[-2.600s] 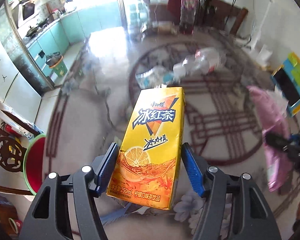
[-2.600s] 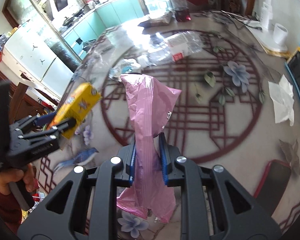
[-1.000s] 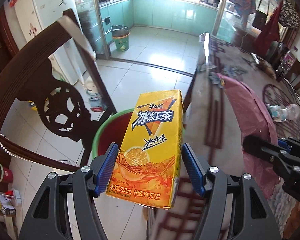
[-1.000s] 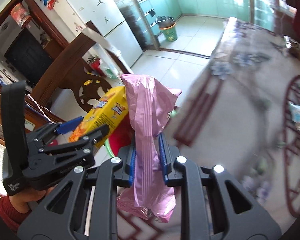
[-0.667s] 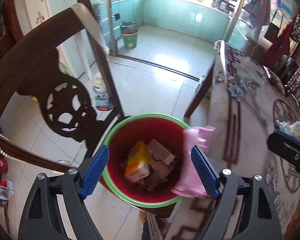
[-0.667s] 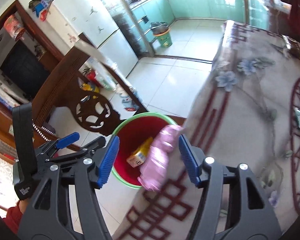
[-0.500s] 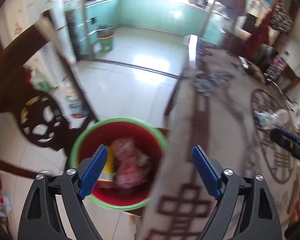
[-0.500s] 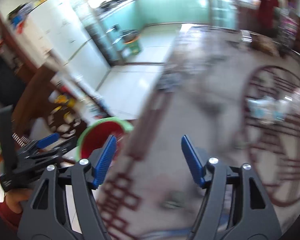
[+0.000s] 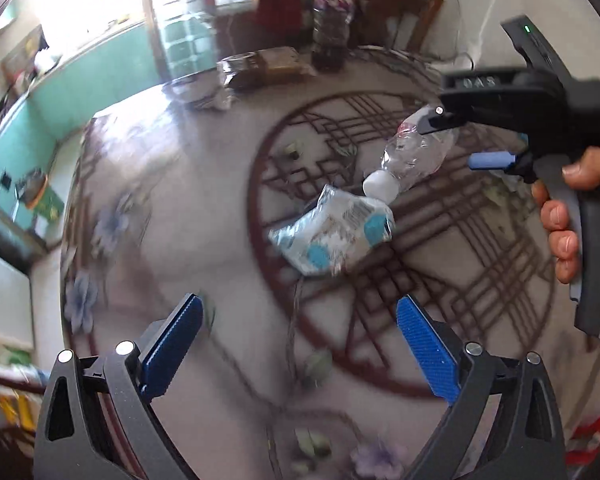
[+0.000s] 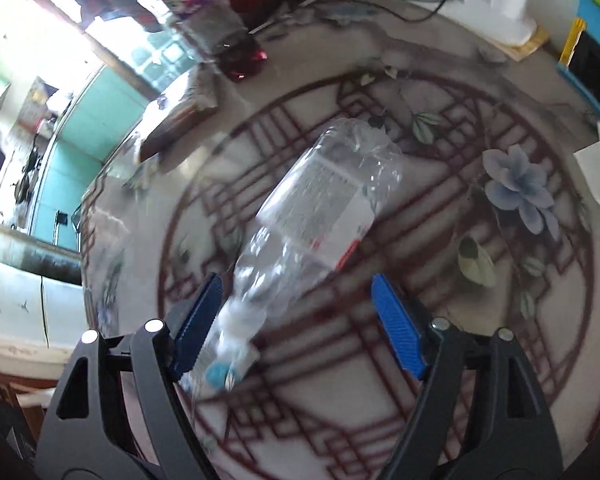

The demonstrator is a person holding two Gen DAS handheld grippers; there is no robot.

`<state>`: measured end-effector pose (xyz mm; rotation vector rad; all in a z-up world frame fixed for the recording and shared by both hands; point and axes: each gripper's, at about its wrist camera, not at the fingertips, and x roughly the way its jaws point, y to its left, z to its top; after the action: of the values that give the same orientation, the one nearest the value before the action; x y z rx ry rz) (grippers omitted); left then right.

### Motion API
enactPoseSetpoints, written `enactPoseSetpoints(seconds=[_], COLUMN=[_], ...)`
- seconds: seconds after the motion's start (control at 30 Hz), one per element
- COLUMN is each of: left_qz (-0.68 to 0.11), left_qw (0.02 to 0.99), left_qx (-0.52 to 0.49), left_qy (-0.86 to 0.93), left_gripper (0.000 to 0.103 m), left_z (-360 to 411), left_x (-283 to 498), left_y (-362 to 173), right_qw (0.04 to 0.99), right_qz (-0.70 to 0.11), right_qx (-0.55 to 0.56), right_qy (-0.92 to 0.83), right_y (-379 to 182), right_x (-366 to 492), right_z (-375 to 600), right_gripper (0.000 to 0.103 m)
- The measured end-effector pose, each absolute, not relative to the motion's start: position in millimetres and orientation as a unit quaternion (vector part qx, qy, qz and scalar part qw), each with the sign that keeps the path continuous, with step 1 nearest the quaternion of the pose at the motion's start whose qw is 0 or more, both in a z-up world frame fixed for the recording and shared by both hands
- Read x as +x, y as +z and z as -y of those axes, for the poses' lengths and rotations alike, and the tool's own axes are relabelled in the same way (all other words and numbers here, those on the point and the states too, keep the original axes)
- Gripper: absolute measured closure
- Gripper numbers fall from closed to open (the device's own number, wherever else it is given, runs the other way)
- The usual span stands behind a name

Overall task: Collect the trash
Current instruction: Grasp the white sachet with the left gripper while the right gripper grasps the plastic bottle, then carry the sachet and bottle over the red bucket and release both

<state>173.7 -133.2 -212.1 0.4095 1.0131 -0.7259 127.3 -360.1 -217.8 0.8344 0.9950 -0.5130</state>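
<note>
both grippers are seen over the patterned table (image 9: 188, 208). left gripper (image 9: 300, 344): jaws are opening, fingers spread wide, nothing between them; a crumpled blue-and-white wrapper (image 9: 332, 236) lies on the table ahead of it. right gripper (image 10: 300, 324): jaws are opening, fingers spread to either side of the neck end of a clear plastic bottle (image 10: 316, 220) lying on its side; contact with the pads cannot be told because of blur.

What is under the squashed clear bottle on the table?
Under the crushed plastic bottle you can see the table with its red lattice pattern, partly showing through the clear plastic. Its white label hides the part right beneath it.
</note>
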Motion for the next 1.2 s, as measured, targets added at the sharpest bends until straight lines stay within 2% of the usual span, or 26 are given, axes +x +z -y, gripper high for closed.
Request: enactPoseSetpoints(seconds=[0.23, 0.27, 0.33, 0.43, 0.47, 0.5, 0.57, 0.83, 1.2], left_qz=[-0.500, -0.503, -0.516, -0.509, -0.498, -0.496, -0.493, -0.427, -0.433], left_qw=[0.757, 0.751, 0.736, 0.738, 0.741, 0.740, 0.744, 0.820, 0.879], left_qx=[0.209, 0.213, 0.218, 0.222, 0.223, 0.219, 0.201, 0.152, 0.091], left_qy=[-0.366, -0.370, -0.380, -0.384, -0.391, -0.398, -0.403, -0.351, -0.178], left_gripper=[0.012, 0.015, 0.023, 0.041, 0.056, 0.067, 0.077, 0.079, 0.079], left_z=[191.7, 197.5, 207.1, 211.8, 212.8, 212.9, 208.9, 130.0, -58.5], left_x=[210.8, 211.2, 212.4, 206.0, 203.9, 202.8, 201.6, 171.1, 131.4], left_y=[-237.6, -241.7, -254.8, -264.2, -263.1, -261.3, -249.6, -163.9, -130.4], right_qw=[0.750, 0.754, 0.768, 0.782, 0.786, 0.790, 0.796, 0.856, 0.884], right_qz=[-0.470, -0.477, -0.485, -0.488, -0.484, -0.478, -0.465, -0.415, -0.421], right_qx=[0.404, 0.395, 0.369, 0.350, 0.351, 0.355, 0.364, 0.297, 0.199], right_qy=[-0.229, -0.219, -0.194, -0.167, -0.156, -0.146, -0.135, -0.078, 0.041], right_y=[-245.3, -248.2, -252.1, -250.2, -248.8, -245.8, -235.9, -149.6, -95.6], right_x=[160.4, 164.9, 171.1, 173.9, 173.1, 171.4, 165.5, 132.1, 91.4], right_z=[382.3, 383.3, 381.5, 379.0, 378.4, 378.1, 376.8, 309.7, 145.7], right_gripper=[0.025, 0.032, 0.037, 0.043, 0.044, 0.045, 0.045, 0.045, 0.044])
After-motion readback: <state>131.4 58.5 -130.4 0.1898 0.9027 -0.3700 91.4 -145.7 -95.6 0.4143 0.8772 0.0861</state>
